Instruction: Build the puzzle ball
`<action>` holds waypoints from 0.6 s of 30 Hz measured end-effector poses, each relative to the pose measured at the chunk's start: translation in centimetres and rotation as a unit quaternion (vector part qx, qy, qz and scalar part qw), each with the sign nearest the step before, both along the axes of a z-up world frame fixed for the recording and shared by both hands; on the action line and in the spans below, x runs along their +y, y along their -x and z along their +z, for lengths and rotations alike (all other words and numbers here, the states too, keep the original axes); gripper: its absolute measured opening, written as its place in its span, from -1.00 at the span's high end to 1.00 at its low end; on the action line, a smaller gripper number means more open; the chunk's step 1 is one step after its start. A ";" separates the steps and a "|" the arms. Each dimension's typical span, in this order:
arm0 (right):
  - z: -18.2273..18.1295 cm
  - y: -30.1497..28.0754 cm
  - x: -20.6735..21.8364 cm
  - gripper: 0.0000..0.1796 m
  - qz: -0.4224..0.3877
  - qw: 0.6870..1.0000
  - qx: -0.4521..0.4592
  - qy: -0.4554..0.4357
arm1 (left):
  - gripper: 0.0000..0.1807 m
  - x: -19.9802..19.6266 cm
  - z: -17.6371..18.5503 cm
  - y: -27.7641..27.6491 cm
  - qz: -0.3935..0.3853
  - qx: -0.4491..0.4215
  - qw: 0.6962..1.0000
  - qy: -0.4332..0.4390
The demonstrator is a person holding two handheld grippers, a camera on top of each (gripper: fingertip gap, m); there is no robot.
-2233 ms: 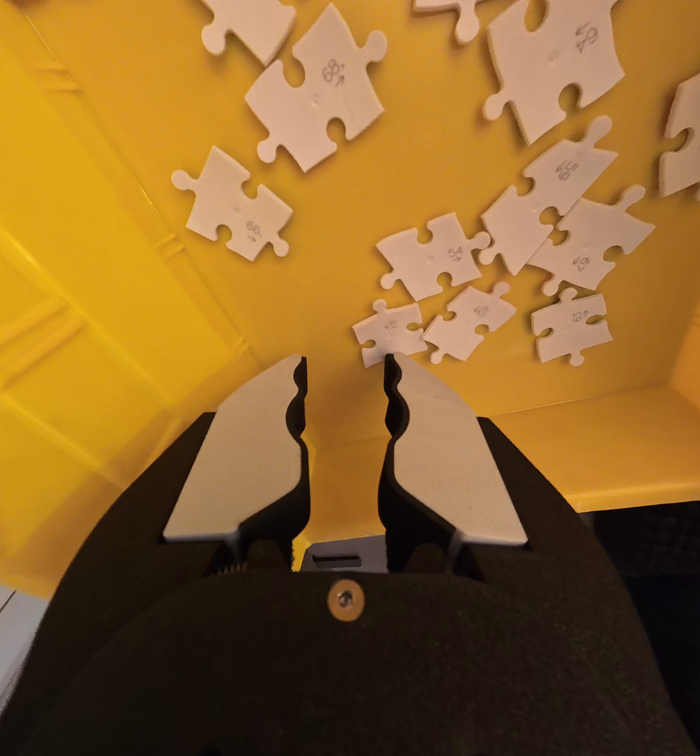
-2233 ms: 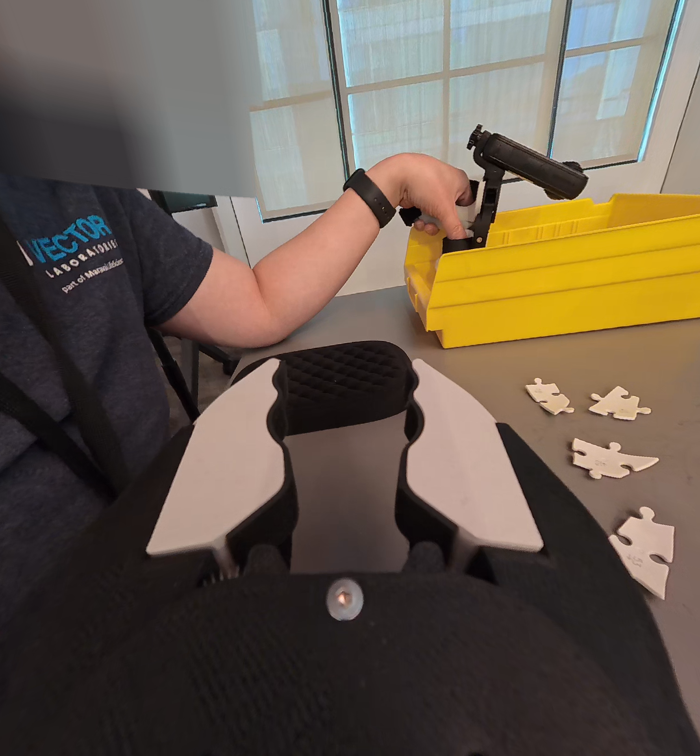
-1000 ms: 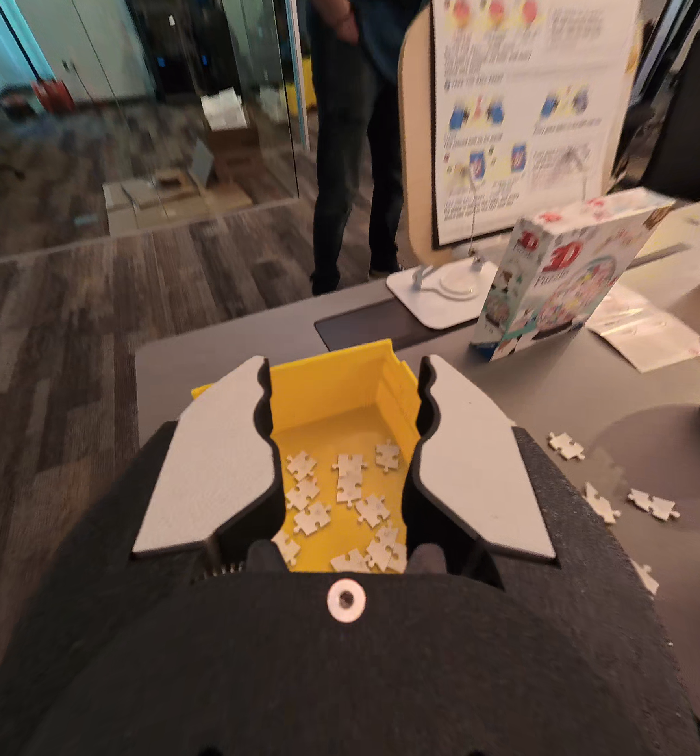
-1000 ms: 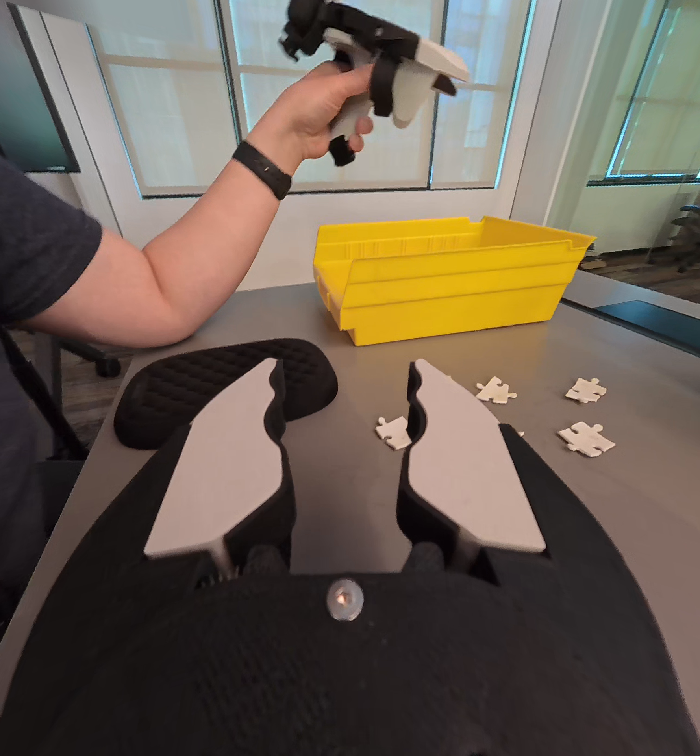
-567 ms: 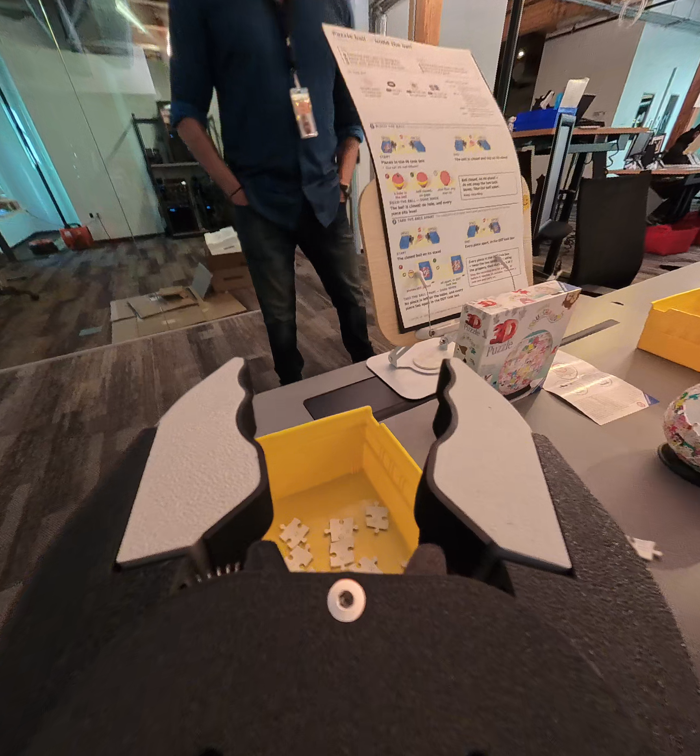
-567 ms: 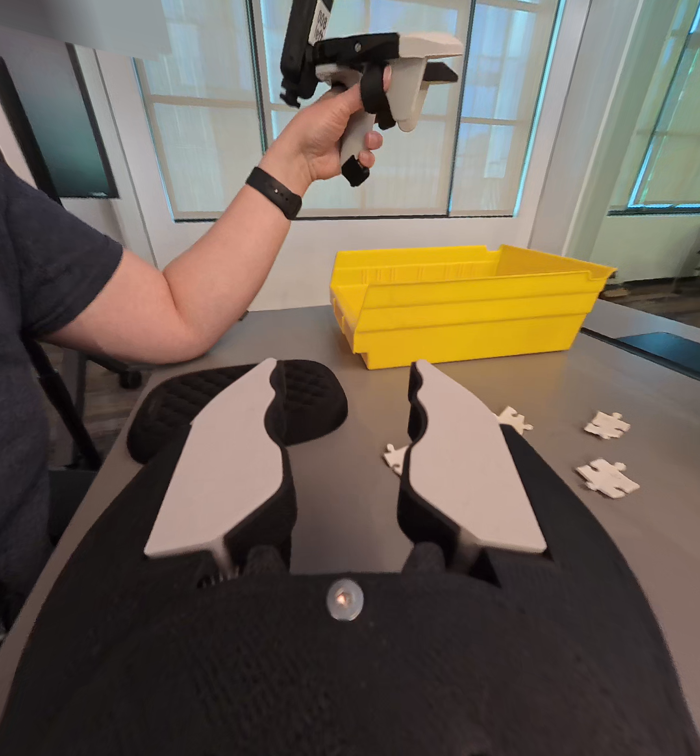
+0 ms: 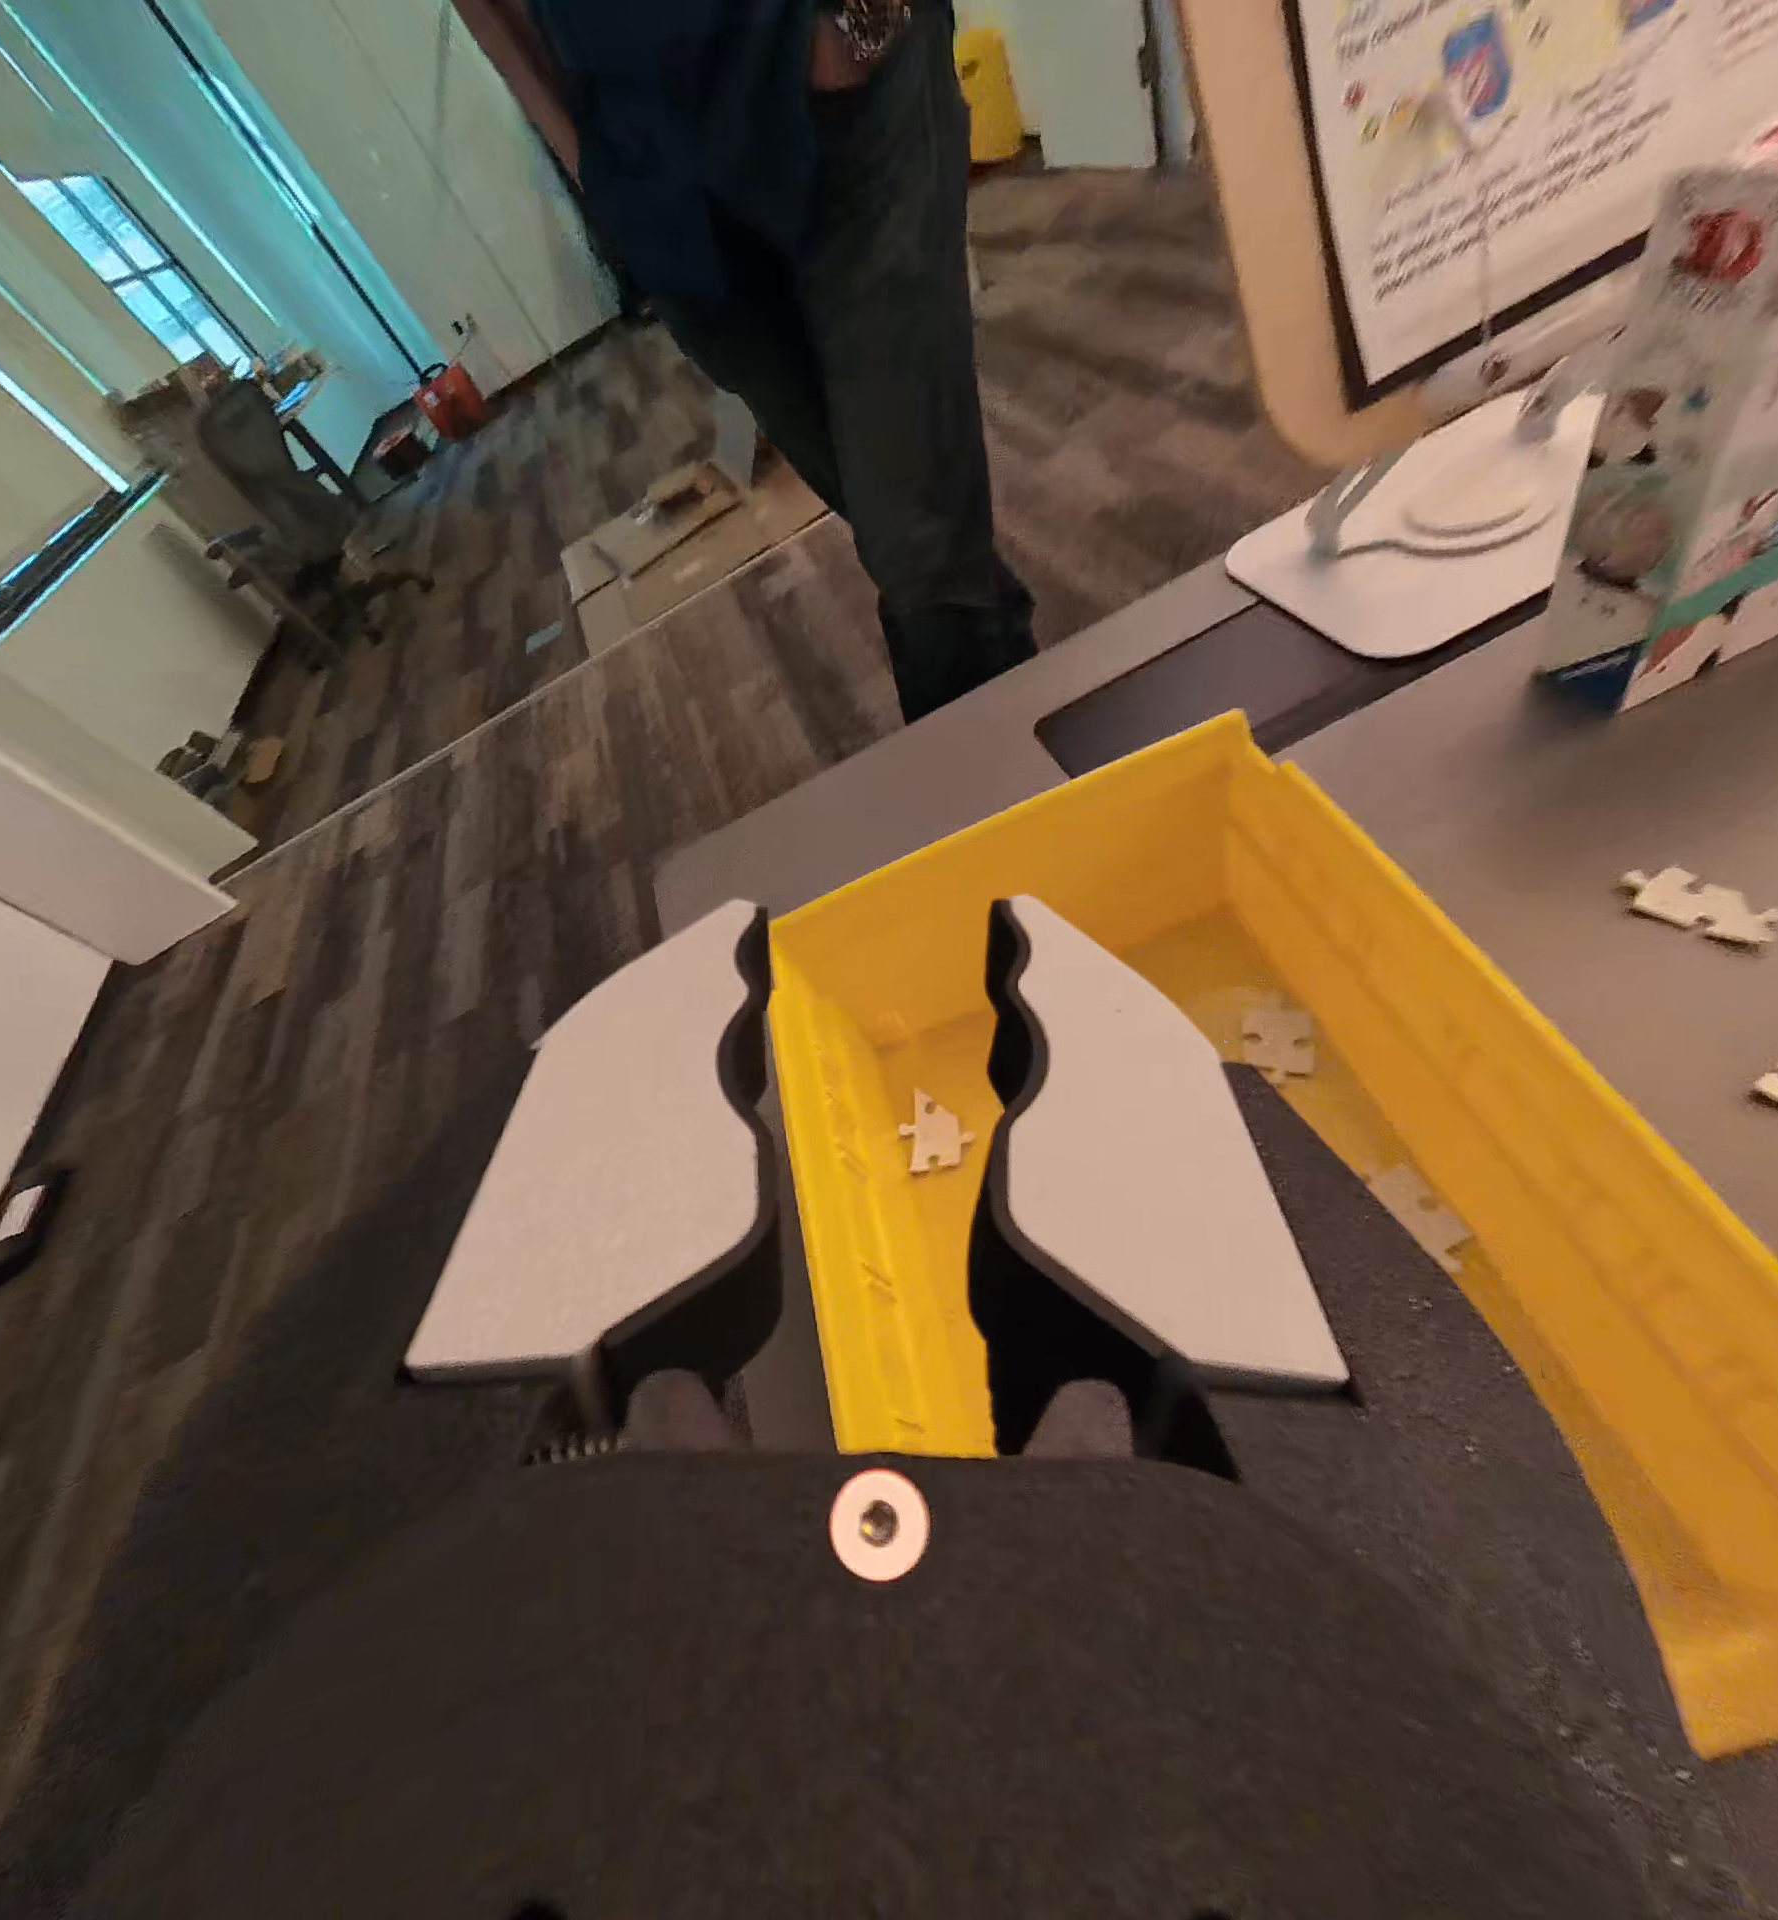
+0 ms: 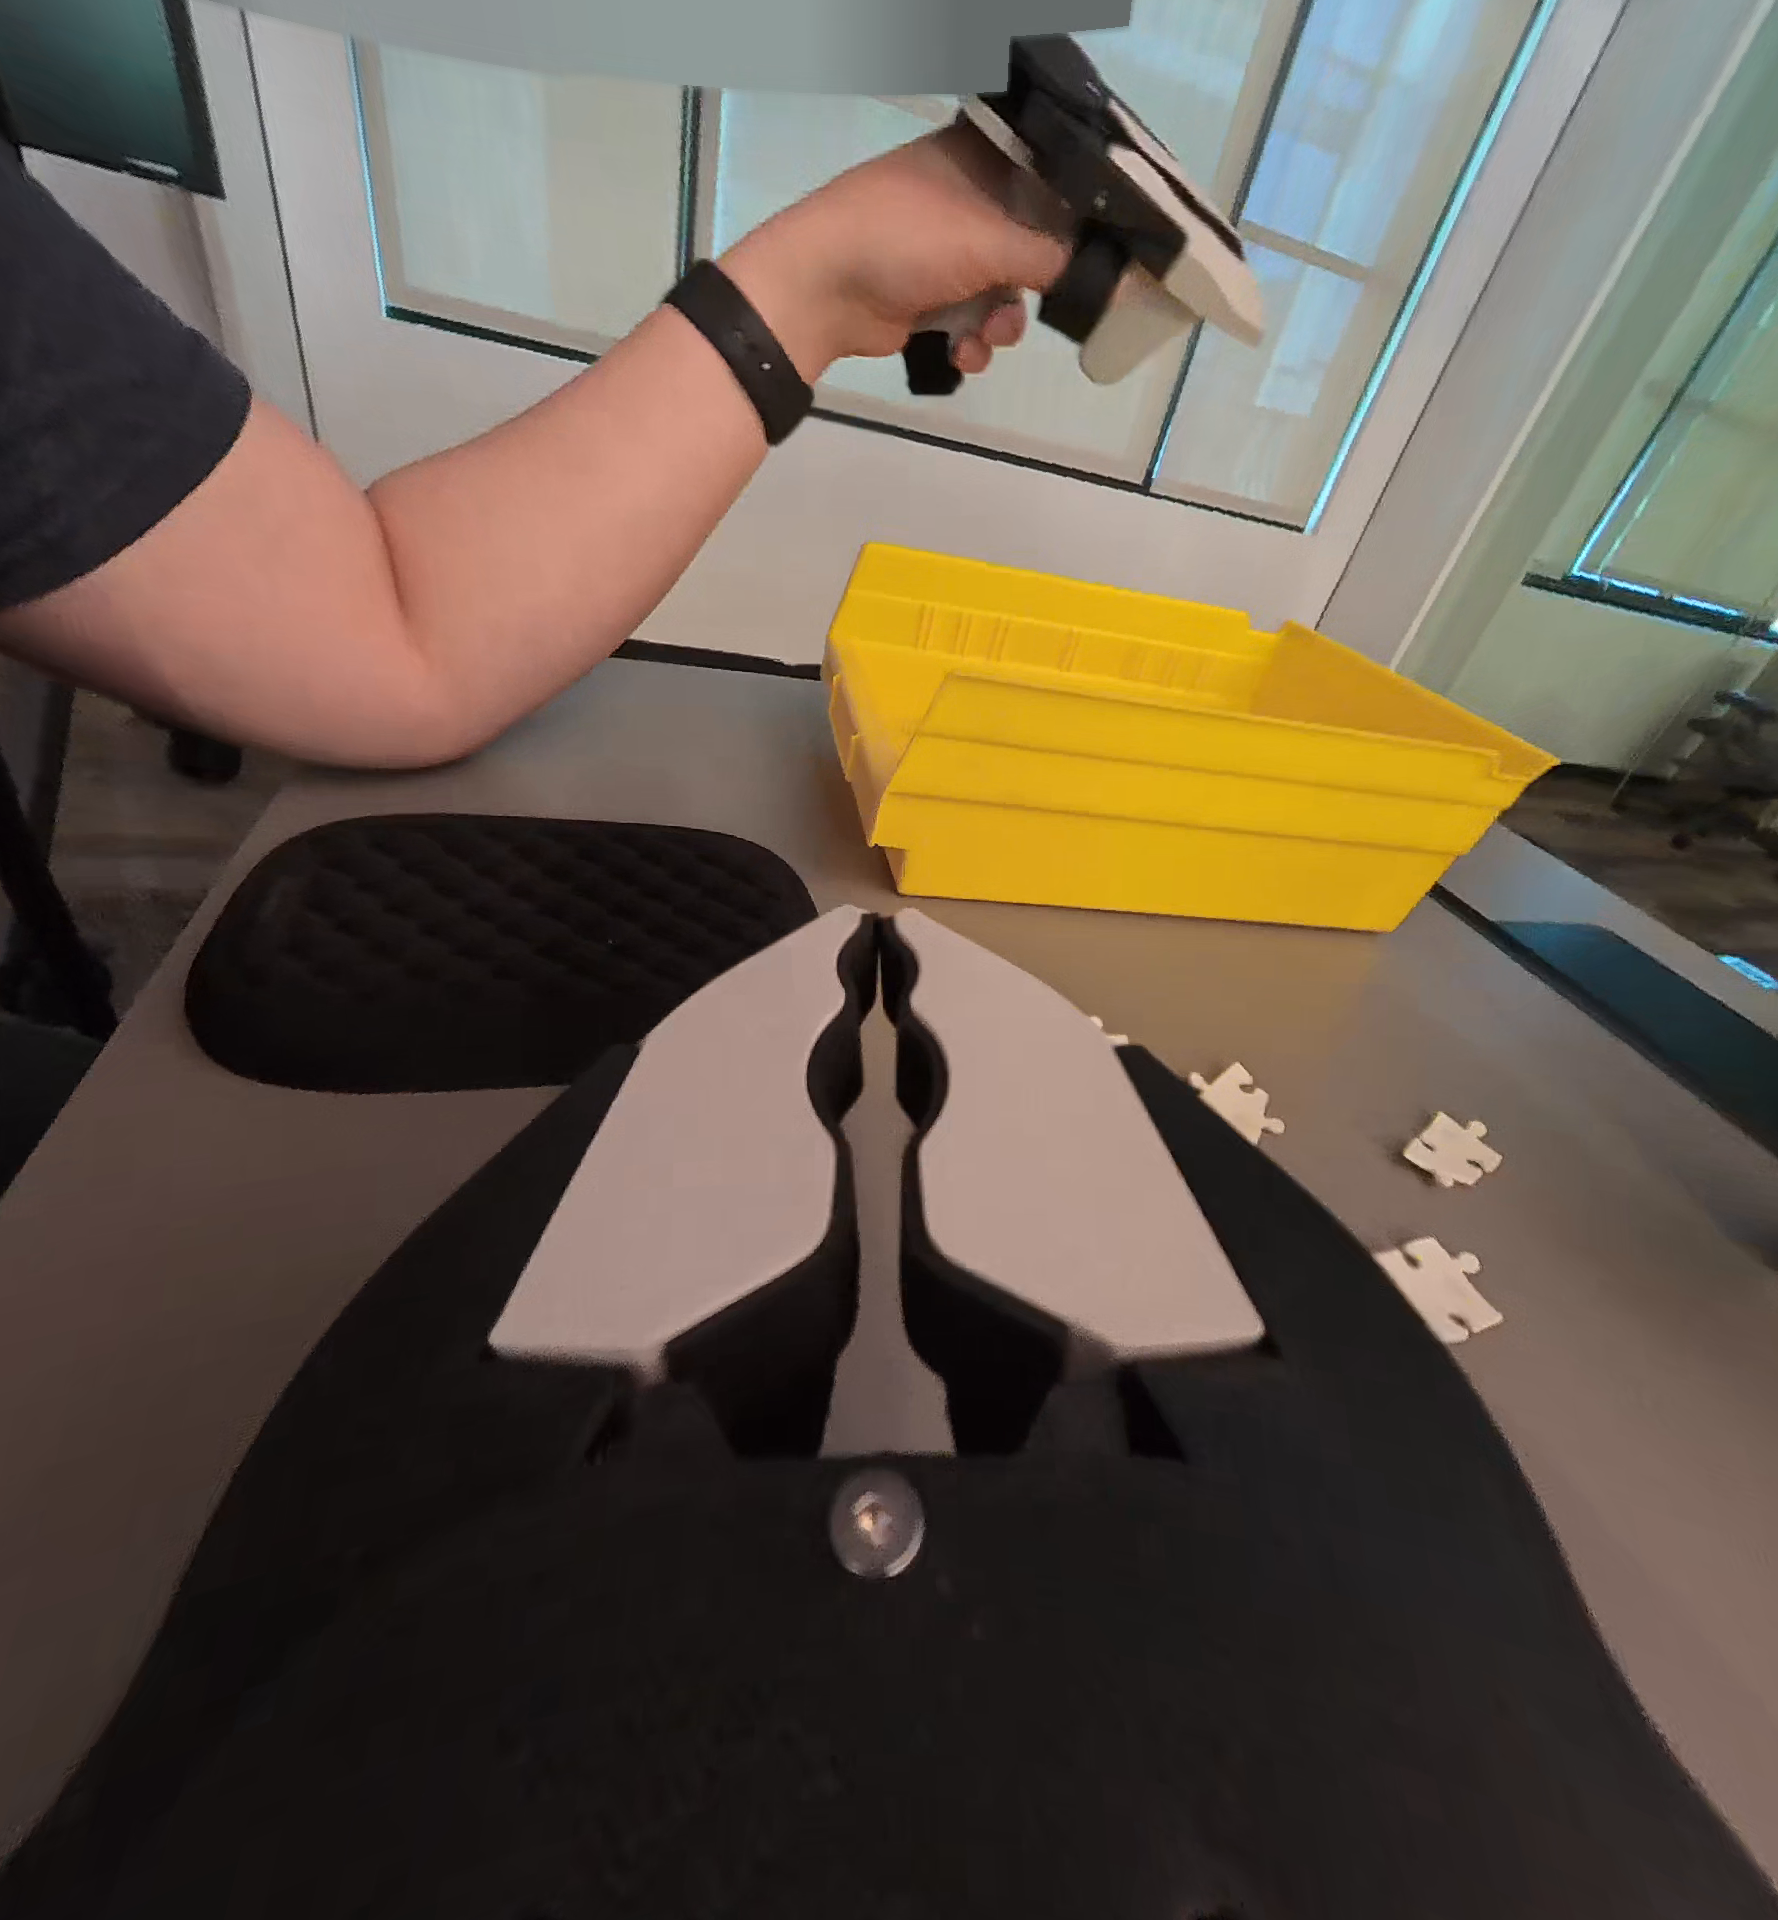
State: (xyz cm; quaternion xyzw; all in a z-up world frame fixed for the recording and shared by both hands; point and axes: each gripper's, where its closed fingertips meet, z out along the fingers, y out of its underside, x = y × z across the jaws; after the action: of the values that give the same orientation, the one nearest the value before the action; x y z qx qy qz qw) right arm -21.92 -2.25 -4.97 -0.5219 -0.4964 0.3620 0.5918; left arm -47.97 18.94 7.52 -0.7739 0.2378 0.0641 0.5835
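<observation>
A yellow bin (image 7: 1404, 1049) on the grey table holds white puzzle pieces (image 7: 935, 1130). My left gripper (image 7: 874, 914) is open and empty, held in the air above the bin's near left wall. The right wrist view shows the bin (image 8: 1155, 831) from the side, with the left gripper (image 8: 1145, 239) raised high in a hand. My right gripper (image 8: 877, 925) is shut and empty, low over the table. Loose white pieces (image 8: 1451, 1148) lie on the table to its right; they also show in the left wrist view (image 7: 1700, 907).
A black padded mat (image 8: 490, 945) lies on the table ahead of the right gripper. A puzzle box (image 7: 1737, 436) and an instruction board on a white stand (image 7: 1415, 561) are beyond the bin. A person (image 7: 843, 312) stands past the table's far edge. The gap from one gripper's tips to the other's is roughly 35 cm.
The left gripper rose out of the bin, lifted high, and now tilts back down over the bin's left wall, still open. The right gripper has closed from open.
</observation>
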 end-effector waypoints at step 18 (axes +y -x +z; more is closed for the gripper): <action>0.0 -0.1 0.1 0.79 0.014 0.999 0.027 0.010 | 0.91 1.8 -5.2 -1.0 -0.032 -0.027 0.993 0.110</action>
State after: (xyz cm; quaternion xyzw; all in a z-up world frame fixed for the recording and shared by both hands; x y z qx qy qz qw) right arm -21.79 -2.15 -5.01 -0.5113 -0.4835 0.3892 0.5944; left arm -46.96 20.71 2.34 -0.8268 0.2521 -0.0025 0.5028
